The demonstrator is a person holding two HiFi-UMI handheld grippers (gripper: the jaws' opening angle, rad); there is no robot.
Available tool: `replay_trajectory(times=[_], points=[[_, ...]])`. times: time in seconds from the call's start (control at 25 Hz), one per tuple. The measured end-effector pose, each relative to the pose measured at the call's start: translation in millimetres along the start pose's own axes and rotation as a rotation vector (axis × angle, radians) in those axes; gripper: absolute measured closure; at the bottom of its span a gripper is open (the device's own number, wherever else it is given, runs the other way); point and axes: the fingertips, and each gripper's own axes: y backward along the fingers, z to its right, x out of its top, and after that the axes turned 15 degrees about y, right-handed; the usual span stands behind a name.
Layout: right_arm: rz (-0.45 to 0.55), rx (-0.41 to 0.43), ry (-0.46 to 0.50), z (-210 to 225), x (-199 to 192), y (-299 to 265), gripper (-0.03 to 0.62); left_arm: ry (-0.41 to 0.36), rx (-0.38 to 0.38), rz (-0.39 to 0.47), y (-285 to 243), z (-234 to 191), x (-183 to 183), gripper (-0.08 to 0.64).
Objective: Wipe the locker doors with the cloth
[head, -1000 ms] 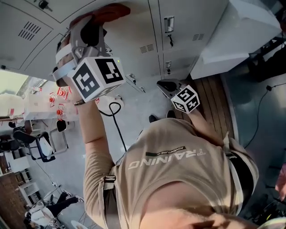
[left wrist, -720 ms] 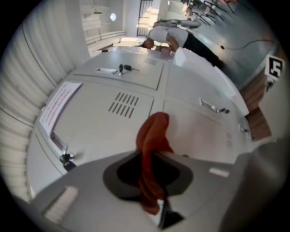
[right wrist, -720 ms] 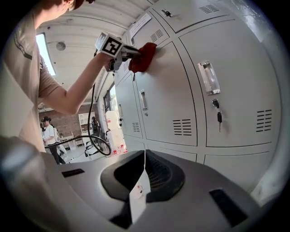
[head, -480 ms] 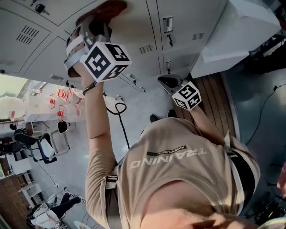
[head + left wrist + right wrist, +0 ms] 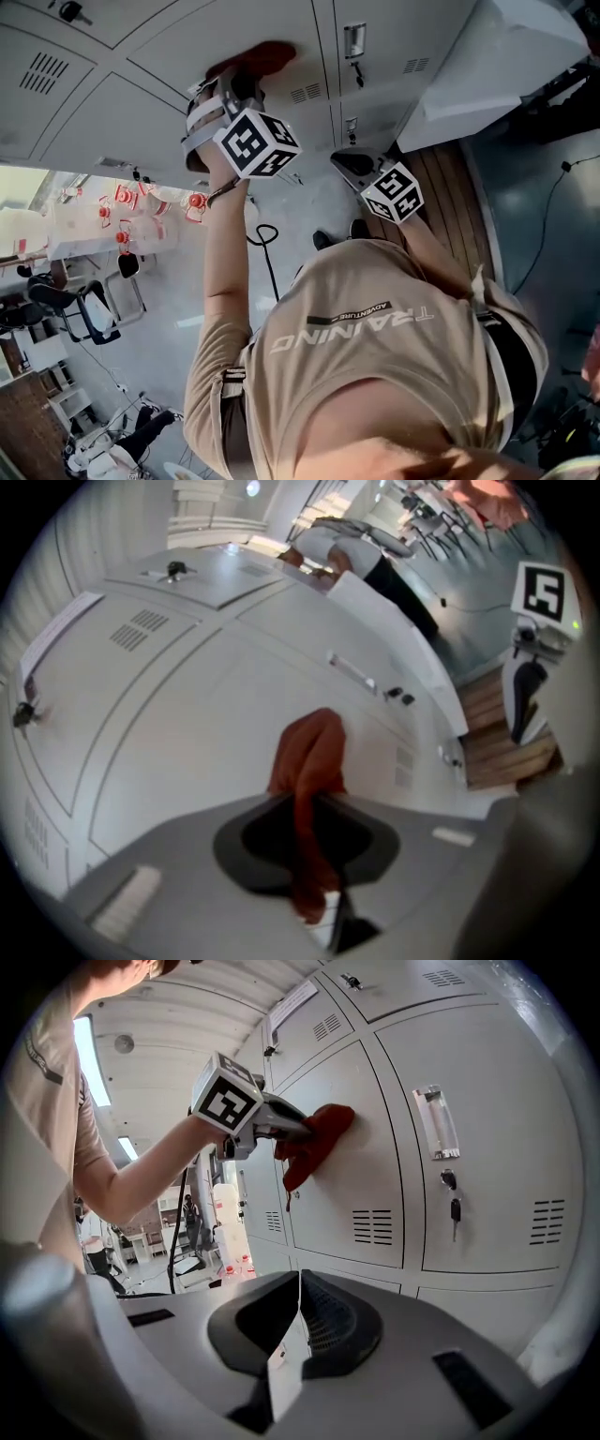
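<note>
A red cloth (image 5: pixel 255 56) (image 5: pixel 309 754) (image 5: pixel 319 1134) lies pressed flat against a grey locker door (image 5: pixel 281 37) (image 5: pixel 352 1162). My left gripper (image 5: pixel 242 81) (image 5: pixel 302 803) (image 5: pixel 281 1129) is shut on the cloth, which bunches out past the jaw tips onto the door and trails back between the jaws. The arm behind it is stretched up. My right gripper (image 5: pixel 349 165) (image 5: pixel 298 1283) hangs lower, away from the lockers, its jaws shut together with nothing between them.
The neighbouring door carries a metal handle (image 5: pixel 436 1121) and a key in its lock (image 5: pixel 454 1209). Vent slots (image 5: pixel 375 1226) sit low on the wiped door. A black cable (image 5: pixel 267 246) lies on the grey floor, with wooden planks (image 5: pixel 450 187) and red-capped bottles (image 5: pixel 127 202) nearby.
My left gripper has slid the red cloth to the right and slightly down across the locker door in the head view. The right gripper has hardly moved.
</note>
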Motion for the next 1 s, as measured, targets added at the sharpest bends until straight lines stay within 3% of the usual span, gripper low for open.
replay_trajectory(times=[0.36,1.0], points=[[-0.036,-0.031,-0.034,-1,-12,-1,0.572,0.02,-0.25,-0.117,-41,98,-66,0.501],[-0.073,-0.102,-0.083,7,-32,17,0.572,-0.009,-0.492,-0.294,-87,209,-143,0.502]])
